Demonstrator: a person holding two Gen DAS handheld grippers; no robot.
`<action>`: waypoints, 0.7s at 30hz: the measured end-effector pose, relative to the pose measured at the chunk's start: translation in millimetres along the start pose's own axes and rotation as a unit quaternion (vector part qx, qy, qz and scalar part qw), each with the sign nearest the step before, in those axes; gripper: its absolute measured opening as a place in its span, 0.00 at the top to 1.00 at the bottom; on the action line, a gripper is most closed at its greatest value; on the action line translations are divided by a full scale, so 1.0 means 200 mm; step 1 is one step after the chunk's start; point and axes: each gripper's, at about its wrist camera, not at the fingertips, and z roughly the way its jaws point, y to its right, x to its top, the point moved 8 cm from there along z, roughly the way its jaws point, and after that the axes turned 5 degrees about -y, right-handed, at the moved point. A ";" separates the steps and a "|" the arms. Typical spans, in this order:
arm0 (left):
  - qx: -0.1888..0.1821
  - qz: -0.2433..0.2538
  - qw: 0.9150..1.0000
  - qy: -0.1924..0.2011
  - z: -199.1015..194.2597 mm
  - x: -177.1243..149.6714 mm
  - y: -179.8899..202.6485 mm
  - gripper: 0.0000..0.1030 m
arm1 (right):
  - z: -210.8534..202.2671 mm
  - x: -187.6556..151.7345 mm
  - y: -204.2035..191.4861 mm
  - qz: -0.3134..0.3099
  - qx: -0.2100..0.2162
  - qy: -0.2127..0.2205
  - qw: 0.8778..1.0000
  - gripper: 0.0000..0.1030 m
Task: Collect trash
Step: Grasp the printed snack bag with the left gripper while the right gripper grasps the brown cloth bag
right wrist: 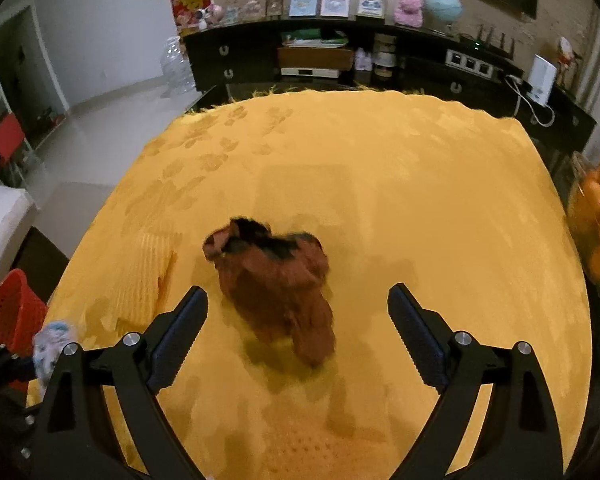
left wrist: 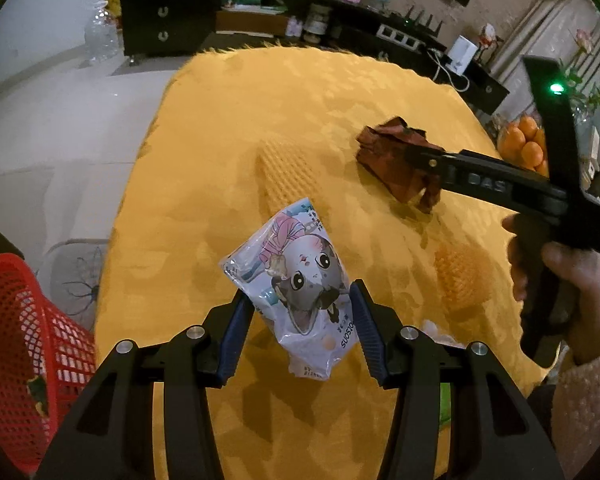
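- Left tongs (left wrist: 300, 332) clenched on cat packet (left wrist: 296, 280) — red basket (left wrist: 16, 344) lies to their left.
- Right tongs (right wrist: 298, 320) released; brown wrapper (right wrist: 276, 280) between jaws, lengthwise.

Both my matte black plastic left gripper (left wrist: 303, 326) and matte black plastic right gripper (right wrist: 298, 334) fill the lower frame: angular linkage arms, round silver screw heads at pivots, ribbed dark-blue finger pads (left wrist: 236, 340). Right unit, seen right of frame, shows raised lettering, green LED upper right. Fuzzy pink knit sleeve (left wrist: 588, 412) lower right.
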 end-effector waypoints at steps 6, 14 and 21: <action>0.006 -0.009 1.000 0.001 0.00 0.01 -0.05 0.54 | 0.13 0.04 -0.03 -0.007 -0.001 -0.021 1.000 0.14; 0.017 -0.018 1.000 0.009 -0.03 0.02 -0.13 0.54 | 0.18 0.01 -0.08 -0.025 0.007 -0.035 0.999 0.32; 0.029 -0.022 0.999 0.026 -0.11 0.03 -0.18 0.54 | 0.09 -0.06 -0.10 -0.012 0.016 -0.029 0.999 0.36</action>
